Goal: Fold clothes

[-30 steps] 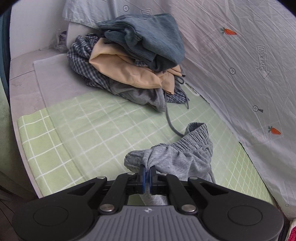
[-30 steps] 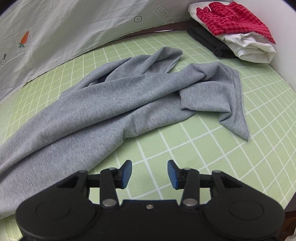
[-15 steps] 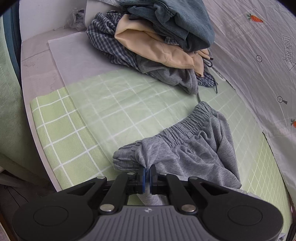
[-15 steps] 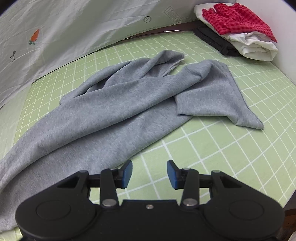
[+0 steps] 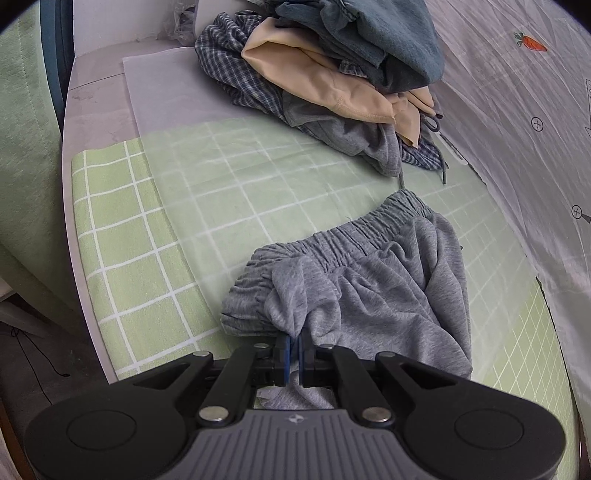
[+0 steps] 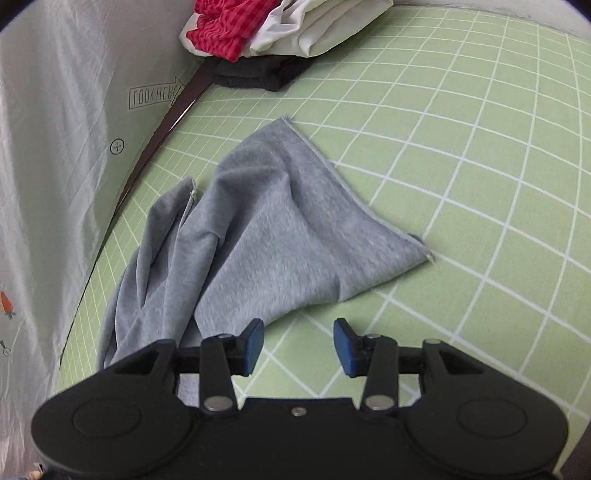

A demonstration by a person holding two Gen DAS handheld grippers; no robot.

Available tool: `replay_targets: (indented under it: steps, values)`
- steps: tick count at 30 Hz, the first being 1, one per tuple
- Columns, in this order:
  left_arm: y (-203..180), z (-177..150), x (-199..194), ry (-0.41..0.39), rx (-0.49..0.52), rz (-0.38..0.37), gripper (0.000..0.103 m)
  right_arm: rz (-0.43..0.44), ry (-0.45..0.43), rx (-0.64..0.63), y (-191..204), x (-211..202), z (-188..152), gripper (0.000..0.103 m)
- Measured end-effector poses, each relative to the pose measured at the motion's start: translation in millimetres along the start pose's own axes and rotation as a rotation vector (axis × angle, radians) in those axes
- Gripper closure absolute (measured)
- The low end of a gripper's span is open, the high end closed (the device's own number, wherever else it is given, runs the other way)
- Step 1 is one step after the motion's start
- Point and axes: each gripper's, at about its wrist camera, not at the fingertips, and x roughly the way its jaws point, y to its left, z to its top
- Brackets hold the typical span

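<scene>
left gripper (image 5: 294,349) pinching grey sweatpants (image 5: 373,291) | right gripper (image 6: 298,345) spread wide, holding nothing

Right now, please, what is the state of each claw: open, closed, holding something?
Left claw: closed, holding the grey sweatpants near the waistband.
Right claw: open, holding nothing, above the green checked cloth.

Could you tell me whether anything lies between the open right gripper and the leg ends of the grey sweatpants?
Nothing visible does. The right gripper is open over bare green checked cloth, with the grey sweatpants leg ends just ahead. The folded stack sits well beyond them.
</scene>
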Motion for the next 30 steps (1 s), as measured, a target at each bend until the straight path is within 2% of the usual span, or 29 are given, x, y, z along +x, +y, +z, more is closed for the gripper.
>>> replay_targets:
  steps: [2,4,5,7,11,14,18,22,25,30]
  values:
    - [-3,-1,1,0.002,0.007,0.014,0.099,0.001,-0.008,0.001,2,6,8,0.063]
    - [-6,-2,3,0.003,0.015,0.028,0.099,-0.023,-0.012,-0.015,7,12,14,0.078]
    - [-8,-1,4,0.002,0.017,0.033,0.099,-0.037,-0.015,-0.024,9,15,18,0.082]
    - [-13,1,5,-0.007,0.017,0.034,0.099,-0.056,-0.026,-0.035,12,20,24,0.098]
    - [-30,10,14,-0.019,0.016,0.021,0.1,-0.057,-0.081,-0.045,20,25,38,0.101]
    - [-51,12,31,0.004,0.046,0.014,0.1,-0.071,-0.117,-0.073,30,30,49,0.101]
    - [-84,3,47,0.052,0.095,-0.042,0.1,-0.069,-0.102,-0.107,43,37,47,0.101]
    - [-121,-13,57,0.083,0.21,-0.114,0.1,-0.087,-0.083,-0.168,56,43,36,0.101]
    - [-147,-23,70,0.092,0.298,-0.11,0.101,-0.096,-0.062,-0.177,58,51,36,0.101]
    - [-170,-10,88,0.091,0.281,-0.124,0.101,-0.104,-0.051,-0.146,68,65,50,0.101]
